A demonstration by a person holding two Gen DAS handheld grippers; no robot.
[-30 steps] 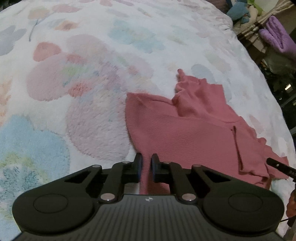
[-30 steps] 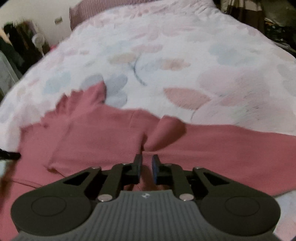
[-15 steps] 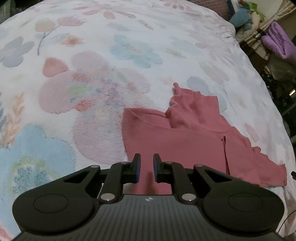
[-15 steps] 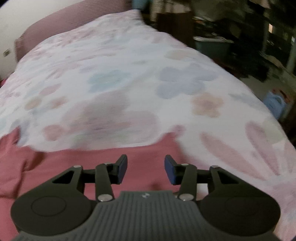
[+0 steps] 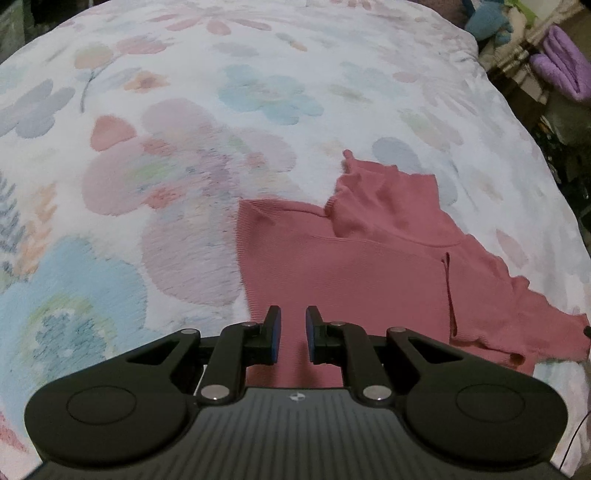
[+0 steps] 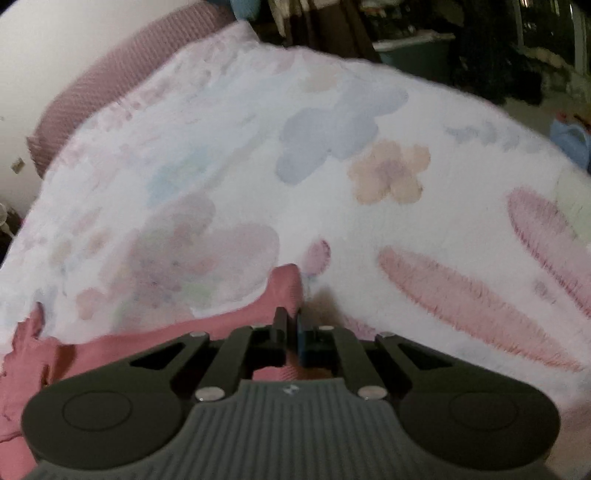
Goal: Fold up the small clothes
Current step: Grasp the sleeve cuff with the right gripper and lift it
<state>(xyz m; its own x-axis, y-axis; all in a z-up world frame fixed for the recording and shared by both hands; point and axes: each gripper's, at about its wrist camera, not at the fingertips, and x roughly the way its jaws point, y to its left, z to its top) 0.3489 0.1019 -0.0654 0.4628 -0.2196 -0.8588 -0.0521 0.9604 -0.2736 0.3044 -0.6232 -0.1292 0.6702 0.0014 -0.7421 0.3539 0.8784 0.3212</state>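
Pink ribbed garment (image 5: 343, 266), pastel floral blanket (image 5: 221, 110)

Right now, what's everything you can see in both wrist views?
top: one, pink ribbed, lying partly folded on the blanket, a corner peaked up at the right gripper
blanket: one, white with pastel flowers, covering the bed
pillow: one, mauve, at the far end of the bed
towel: purple, folded, off the bed's far right side
plush toy: blue, beside the bed, blurred
bin: one, dark, past the bed, dim
left gripper: black, pads slightly apart, above the top's near edge, nothing between them
right gripper: black, shut on the top's corner
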